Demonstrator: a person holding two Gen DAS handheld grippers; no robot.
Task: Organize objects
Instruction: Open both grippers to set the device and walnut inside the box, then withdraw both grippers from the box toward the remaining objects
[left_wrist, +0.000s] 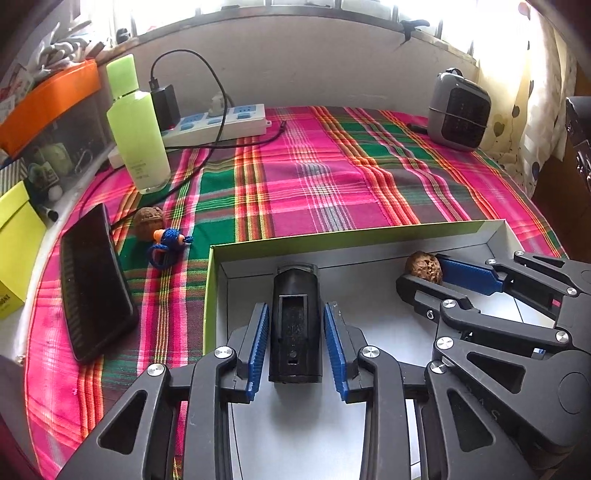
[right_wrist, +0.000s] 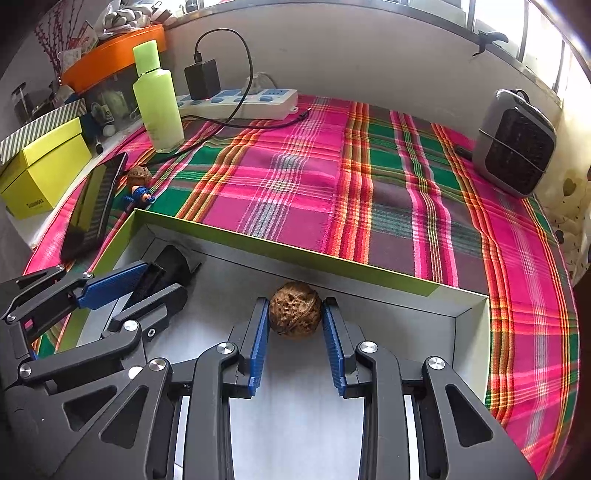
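Two things in the box, more left outside

Left gripper (left_wrist: 297, 332) stands spread around the black cylinder (left_wrist: 295, 321); right gripper (right_wrist: 295, 332) pinches a walnut (right_wrist: 294, 309) inside the box (left_wrist: 354, 234). Second walnut (left_wrist: 147, 221), at left, waits.

Ahead of both sets of fingers, past the far wall of the shallow box (left_wrist: 354, 236), a broad stretch of plaid cloth (right_wrist: 295, 173) lies bare as far as the power strip (left_wrist: 221, 123) and the grey heater (right_wrist: 515, 147). Between the left gripper (left_wrist: 297, 332) pads the black cylinder (left_wrist: 295, 321) fills the gap with slim clearance each side; between the right gripper (right_wrist: 295, 334) pads the walnut (right_wrist: 294, 308) sits at the tips, the box wall close behind it. Left of the left fingers the way is crowded: dark phone (left_wrist: 96, 288), second walnut (left_wrist: 147, 221) with blue cord charm (left_wrist: 168, 245), green bottle (left_wrist: 138, 129), trailing cable (left_wrist: 218, 92).
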